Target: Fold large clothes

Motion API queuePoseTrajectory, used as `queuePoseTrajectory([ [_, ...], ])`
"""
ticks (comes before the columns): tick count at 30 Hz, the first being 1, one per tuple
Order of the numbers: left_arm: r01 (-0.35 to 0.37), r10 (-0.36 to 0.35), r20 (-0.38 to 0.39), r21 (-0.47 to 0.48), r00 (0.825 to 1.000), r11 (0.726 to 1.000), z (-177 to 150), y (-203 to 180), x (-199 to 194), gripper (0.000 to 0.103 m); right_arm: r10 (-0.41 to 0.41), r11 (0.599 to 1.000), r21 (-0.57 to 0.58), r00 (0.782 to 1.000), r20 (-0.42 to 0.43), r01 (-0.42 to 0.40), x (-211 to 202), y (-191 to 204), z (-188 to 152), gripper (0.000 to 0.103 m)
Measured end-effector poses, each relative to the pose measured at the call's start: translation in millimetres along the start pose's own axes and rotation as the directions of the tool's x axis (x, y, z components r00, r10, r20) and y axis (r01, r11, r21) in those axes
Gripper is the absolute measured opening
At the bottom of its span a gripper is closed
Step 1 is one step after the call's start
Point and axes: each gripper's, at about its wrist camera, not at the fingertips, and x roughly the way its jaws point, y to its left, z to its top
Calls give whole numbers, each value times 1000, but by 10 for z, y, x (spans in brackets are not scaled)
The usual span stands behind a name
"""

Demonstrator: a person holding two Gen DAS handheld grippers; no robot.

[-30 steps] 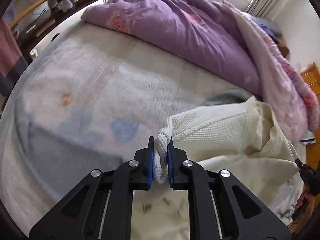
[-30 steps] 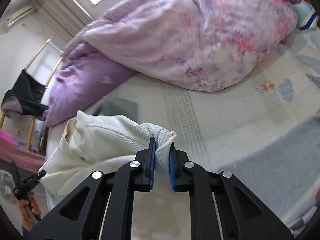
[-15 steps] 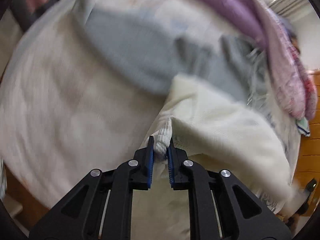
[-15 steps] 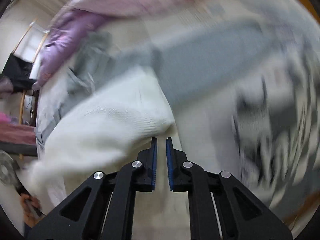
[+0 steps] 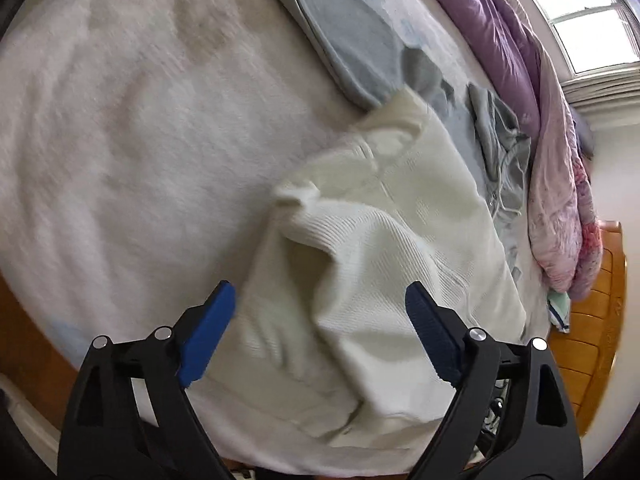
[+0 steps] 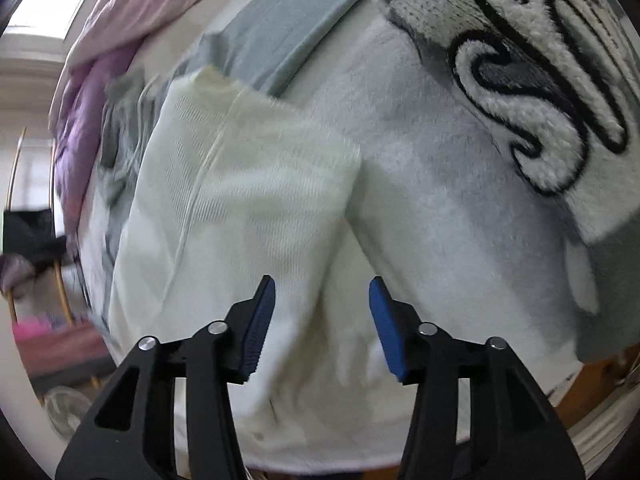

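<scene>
Cream ribbed knit, a large sweater [image 5: 384, 248], lay spread on a pale fleece blanket [image 5: 132, 152] near the bed's front edge, its upper layer folded over so that a loose corner stood up a little at the garment's left side. The left gripper [image 5: 320, 320] hung just above the sweater with its blue-padded fingers [image 5: 206, 336] spread wide apart and nothing between them; the left pad sat over the blanket's edge of the garment, the right pad over the knit itself. Seen from the right wrist camera, the right gripper [image 6: 322, 320] was likewise parted and holding nothing, poised over the sweater's [image 6: 240, 208] right-hand edge where cream knit met the grey-white blanket [image 6: 440, 208]. A grey garment [image 5: 500, 140] lay crumpled just beyond the sweater, and a flat blue-grey folded piece [image 5: 340, 28] lay farther up the bed. A purple and pink duvet [image 5: 552, 152] was heaped along the far side beneath a bright window [image 5: 580, 20]. A fleece item bearing black-outlined lettering [image 6: 540, 92] filled the upper right of the right wrist view. Both views were slightly blurred.
</scene>
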Motion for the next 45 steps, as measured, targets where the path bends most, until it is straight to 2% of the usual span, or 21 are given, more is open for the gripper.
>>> queuePoseTrajectory([
  [3,-54,54,-31,-5,998,999,12,-55,347,86,-8,999,32,1000,8,7,203,1,129,48],
  [5,-109,108,-57,-22,993,994,24,-90,534,79,-6,999,48,1000,-3,6,349,13,180,46],
  [6,-153,153,-55,13,987,988,34,-139,582,54,7,999,41,1000,-6,-7,388,20,200,37],
  [7,-186,188,-50,49,981,981,35,-188,600,35,14,999,29,1000,7,-14,389,40,213,19],
  [8,-191,194,-48,57,980,980,39,-211,588,29,13,1000,9,1000,25,-14,347,87,211,9],
  [10,-188,191,-48,75,980,979,35,-225,494,13,25,999,-25,999,43,-24,249,155,184,4],
  [14,-136,142,-41,122,989,983,-40,-203,150,8,35,996,-89,998,45,-31,-64,256,28,3],
  [18,-166,177,-46,180,983,969,-112,-161,-47,3,22,995,-102,1000,15,-21,-274,235,-167,3],
  [21,-177,194,-75,192,978,965,-197,5,-57,2,-15,995,-98,1000,-12,14,-245,135,-287,3],
  [25,-207,232,-113,202,966,957,-205,84,182,2,-70,995,-76,996,-56,65,-37,-92,-374,3],
  [27,-176,200,-109,193,974,965,-208,106,198,3,-79,994,-86,993,-92,72,75,-106,-364,8],
  [29,-141,159,-101,167,982,976,-193,150,164,9,-179,974,-152,982,-62,168,31,38,-371,13],
  [30,-121,137,-100,154,985,981,-204,193,114,27,-214,961,-186,976,-37,204,-14,123,-392,13],
  [31,-108,121,-88,137,989,985,-215,228,60,62,-245,945,-222,970,-1,239,-76,229,-416,13],
  [32,-117,125,-61,127,990,985,-227,251,-3,76,-286,923,-257,957,35,286,-125,347,-447,13],
  [33,-120,123,-22,118,992,986,-252,277,-70,81,-319,895,-300,944,82,329,-170,501,-482,13],
  [35,-99,100,-1,96,995,990,-313,359,-146,81,-265,874,-386,955,133,296,-184,871,-562,13],
  [38,-104,106,-41,50,993,993,-409,532,-93,81,-142,847,-501,983,112,179,29,1391,-642,13],
  [40,-110,112,-64,37,992,993,-481,608,-5,81,-73,822,-562,995,63,96,343,1801,-698,13],
  [42,-99,100,-72,11,992,995,-509,676,29,81,-50,795,-605,998,23,54,657,2127,-739,13],
  [45,-80,78,-74,-25,994,996,-526,751,77,81,-64,787,-616,998,-20,38,1155,2477,-747,13],
])
